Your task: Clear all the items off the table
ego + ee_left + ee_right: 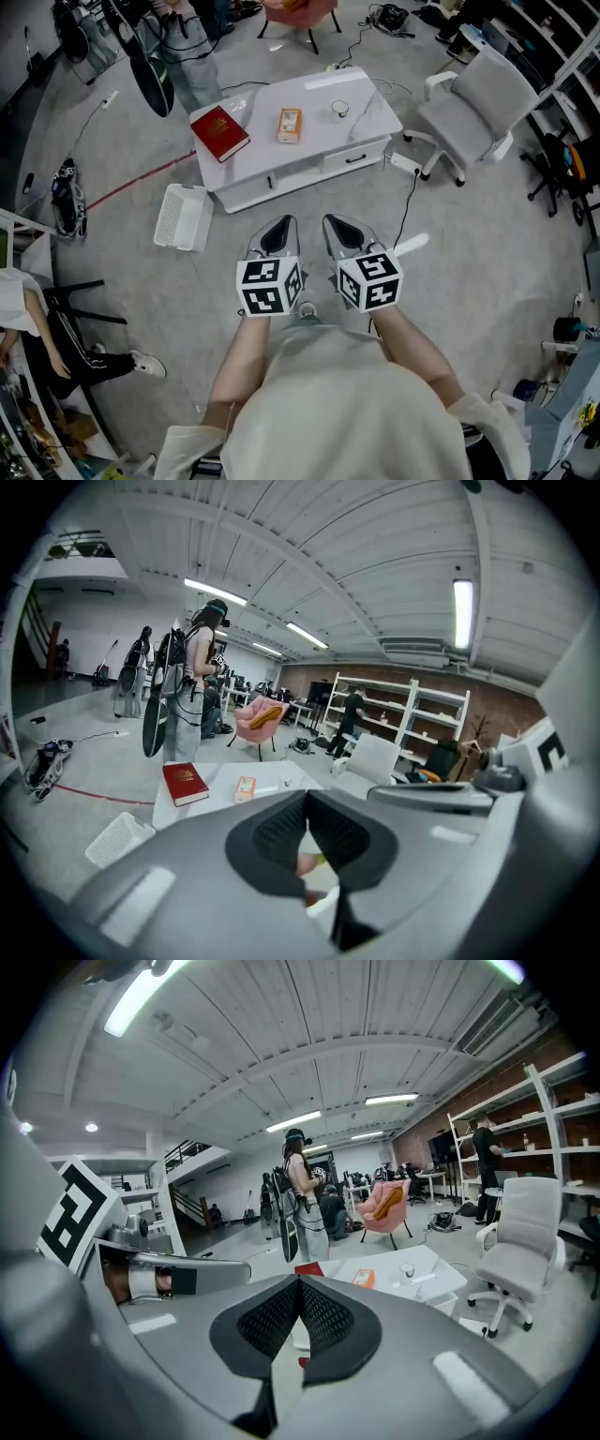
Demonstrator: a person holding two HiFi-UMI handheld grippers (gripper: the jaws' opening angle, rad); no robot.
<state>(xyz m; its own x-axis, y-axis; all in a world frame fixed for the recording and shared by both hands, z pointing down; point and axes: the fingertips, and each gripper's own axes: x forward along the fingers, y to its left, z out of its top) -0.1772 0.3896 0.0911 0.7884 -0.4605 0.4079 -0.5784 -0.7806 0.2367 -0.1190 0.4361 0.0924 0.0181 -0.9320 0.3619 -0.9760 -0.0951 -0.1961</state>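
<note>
Both grippers closed and empty, well short of the table.
Left gripper (277, 232) and right gripper (343, 234): jaws together, nothing held. Red hardcover book (219, 132), small orange carton (289, 125) and small round cup (340, 109) sit on the low white table (319, 94). Best to close in first and open the jaws before reaching.

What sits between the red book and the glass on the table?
A small orange box lies flat between the book and the glass, apart from both; the head view shows it.
</note>
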